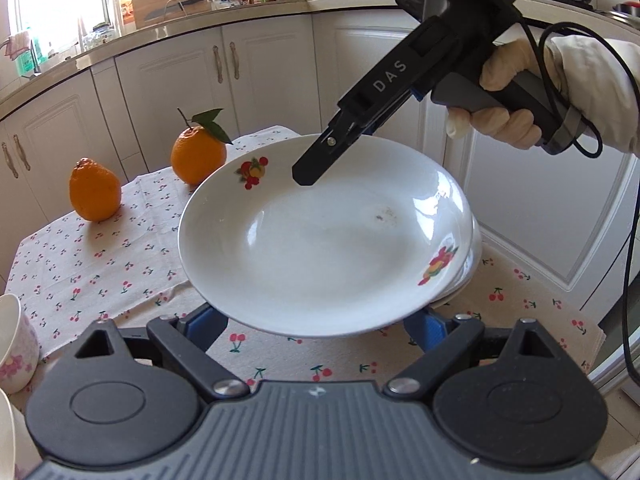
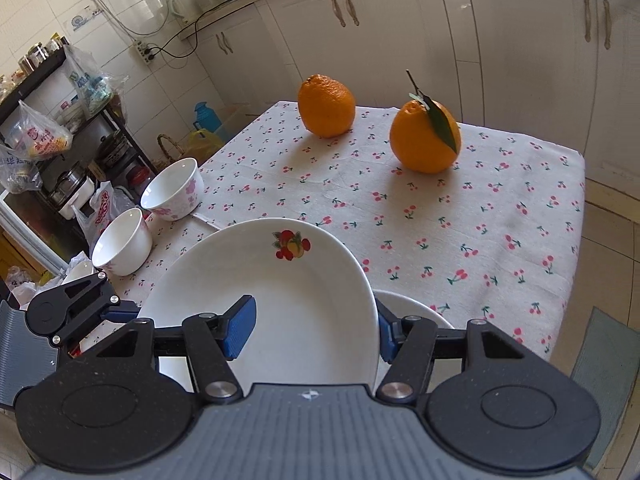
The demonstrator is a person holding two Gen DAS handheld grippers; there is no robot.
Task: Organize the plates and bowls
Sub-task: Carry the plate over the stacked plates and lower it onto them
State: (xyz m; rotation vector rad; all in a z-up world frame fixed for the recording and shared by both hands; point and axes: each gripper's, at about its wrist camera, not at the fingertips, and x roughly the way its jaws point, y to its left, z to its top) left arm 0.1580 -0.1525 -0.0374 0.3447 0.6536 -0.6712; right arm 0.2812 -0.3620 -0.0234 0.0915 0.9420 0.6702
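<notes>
A white deep plate with fruit decals (image 1: 320,240) is tilted above the cherry-print tablecloth (image 1: 100,264). It also shows in the right wrist view (image 2: 280,300). My right gripper (image 2: 316,326) is wide open, its jaws straddling the plate's rim. It also shows in the left wrist view (image 1: 308,176), with one finger over the plate's far rim. My left gripper (image 1: 318,328) is open below the plate's near edge; its fingertips are hidden by the plate. A second white plate (image 2: 416,308) lies underneath. Two white floral bowls (image 2: 174,188) (image 2: 120,242) stand at the left table edge.
Two oranges (image 2: 327,105) (image 2: 425,136) sit at the far part of the table. White cabinets (image 1: 260,80) stand behind. A cluttered shelf rack (image 2: 60,120) is to the left of the table. One bowl (image 1: 14,348) stands near my left gripper.
</notes>
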